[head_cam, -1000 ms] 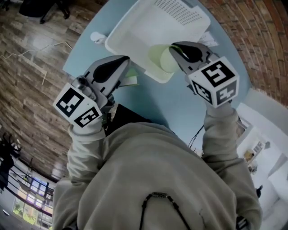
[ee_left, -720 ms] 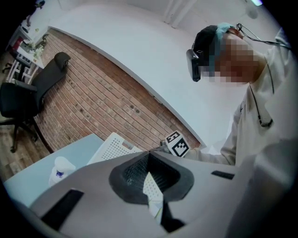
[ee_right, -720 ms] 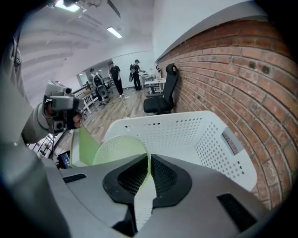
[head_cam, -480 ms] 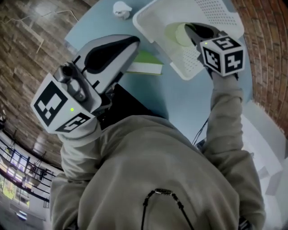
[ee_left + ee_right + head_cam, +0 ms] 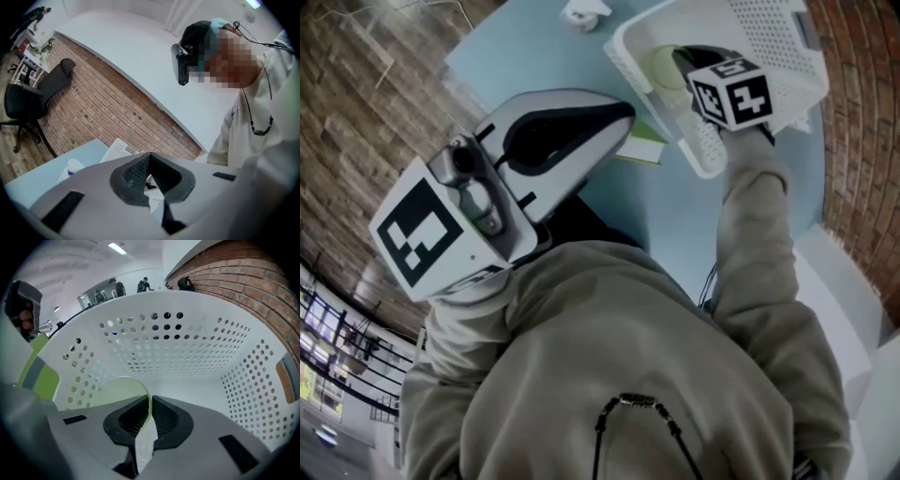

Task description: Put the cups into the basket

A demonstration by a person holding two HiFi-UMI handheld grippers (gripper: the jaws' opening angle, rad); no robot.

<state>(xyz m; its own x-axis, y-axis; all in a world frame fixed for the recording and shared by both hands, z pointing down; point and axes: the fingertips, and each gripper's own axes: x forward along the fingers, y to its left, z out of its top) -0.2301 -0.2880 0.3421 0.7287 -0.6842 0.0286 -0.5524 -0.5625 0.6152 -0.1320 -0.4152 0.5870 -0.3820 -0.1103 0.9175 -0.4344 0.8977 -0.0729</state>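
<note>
left hand-held gripper (image 5: 619,120): clenched with nothing in it, held level above the surface (image 5: 544,56), away from the basket.
surface: no other cup shows on it; a flat green thing (image 5: 642,150) lies just beside the basket.
basket (image 5: 187,348): white and perforated; no cup rests in it yet, as far as its floor shows.
right hand-held gripper (image 5: 149,401): reaches steeply down inside the basket, grasping the cup by its rim, one jaw inside the wall and one outside.
cup (image 5: 119,390): pale green, inside the basket walls, near the left wall, hanging from the jaws; whether it touches the floor i cannot tell.
cup axis: seems to run down and away from the jaws, mouth toward the gripper, base toward the floor, a little tilted.
progress: probably nearly done for this cup; letting go and pulling out remain.
</note>
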